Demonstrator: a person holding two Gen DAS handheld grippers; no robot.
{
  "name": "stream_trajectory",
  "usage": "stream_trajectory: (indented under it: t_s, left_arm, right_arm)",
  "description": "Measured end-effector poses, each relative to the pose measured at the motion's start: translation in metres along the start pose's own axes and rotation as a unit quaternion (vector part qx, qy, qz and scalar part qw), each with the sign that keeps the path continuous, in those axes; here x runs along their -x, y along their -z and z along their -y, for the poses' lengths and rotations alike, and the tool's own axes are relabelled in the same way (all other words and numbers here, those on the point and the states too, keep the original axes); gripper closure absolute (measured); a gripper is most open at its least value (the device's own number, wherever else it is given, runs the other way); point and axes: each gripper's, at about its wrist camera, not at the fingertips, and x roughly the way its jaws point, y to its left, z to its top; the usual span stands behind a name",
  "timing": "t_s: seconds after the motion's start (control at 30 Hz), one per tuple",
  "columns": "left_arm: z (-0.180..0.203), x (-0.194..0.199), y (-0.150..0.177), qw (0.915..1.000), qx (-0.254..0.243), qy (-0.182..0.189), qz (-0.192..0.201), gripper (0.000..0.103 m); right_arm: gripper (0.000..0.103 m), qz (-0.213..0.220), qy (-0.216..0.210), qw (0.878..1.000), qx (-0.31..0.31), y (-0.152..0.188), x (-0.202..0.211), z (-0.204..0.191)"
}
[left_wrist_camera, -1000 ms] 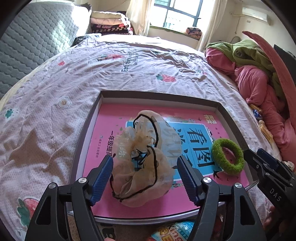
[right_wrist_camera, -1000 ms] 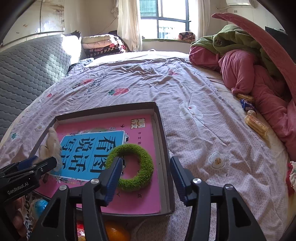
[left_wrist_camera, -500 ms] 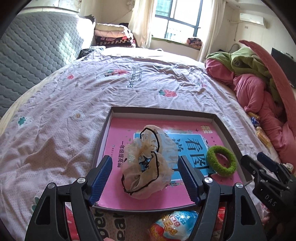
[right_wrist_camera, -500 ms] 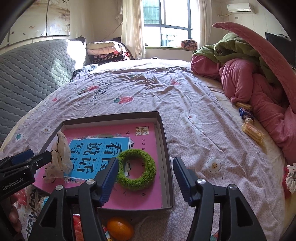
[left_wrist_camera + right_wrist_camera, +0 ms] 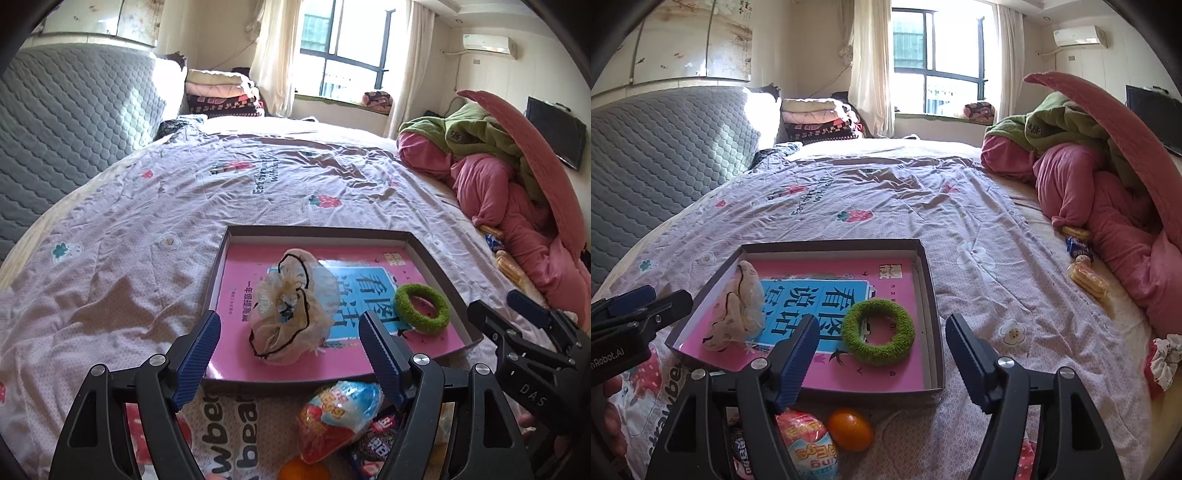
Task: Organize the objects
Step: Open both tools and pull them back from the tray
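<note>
A shallow box (image 5: 317,233) (image 5: 929,280) with a pink book in its bottom lies on the bed. In it sit a beige mesh scrunchie with black trim (image 5: 291,306) (image 5: 737,306) and a green fuzzy ring (image 5: 421,308) (image 5: 878,332). My left gripper (image 5: 290,352) is open and empty, held back above the box's near edge. My right gripper (image 5: 881,358) is open and empty, near the box's front right corner. A candy egg (image 5: 340,417) (image 5: 809,446), an orange (image 5: 849,428) and a dark snack packet (image 5: 373,446) lie in front of the box.
A pile of pink and green bedding (image 5: 1108,177) fills the right side. Snack packets (image 5: 1086,273) and a floral scrunchie (image 5: 1163,362) lie at the right of the bed. A grey padded headboard (image 5: 66,122) stands at the left. Folded blankets (image 5: 816,118) sit at the far end.
Both grippers have pulled back and up from the box. The mesh scrunchie now lies apart from the left fingers. The candy egg and orange have come into view.
</note>
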Motion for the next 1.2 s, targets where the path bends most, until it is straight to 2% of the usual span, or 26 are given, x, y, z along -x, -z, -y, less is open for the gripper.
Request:
stream_trajectory:
  t_s: [0.17,0.4,0.47,1.0,1.2]
  left_arm:
    - [0.004,0.011,0.014,0.9996,-0.019,-0.019,0.007,0.025]
    - [0.0,0.022,0.027,0.9998,-0.02,-0.007,-0.001,0.025]
    - [-0.001,0.025,0.03,0.9996,-0.026,-0.015,-0.001,0.025]
    - [0.001,0.044,0.042,0.9982,-0.039,-0.045,-0.003,0.025]
    - [0.004,0.049,0.046,0.9981,-0.041,-0.044,-0.01,0.025]
  right_arm:
    - [0.028,0.005,-0.013,1.0,0.01,0.005,0.011,-0.007]
    - [0.027,0.008,-0.017,1.0,0.022,0.014,0.023,-0.01]
    - [0.027,0.01,-0.017,1.0,0.022,0.015,0.027,-0.009]
    - [0.023,0.015,-0.028,0.999,0.031,0.028,0.041,-0.02]
    - [0.022,0.006,-0.035,0.999,0.033,0.039,0.047,-0.024]
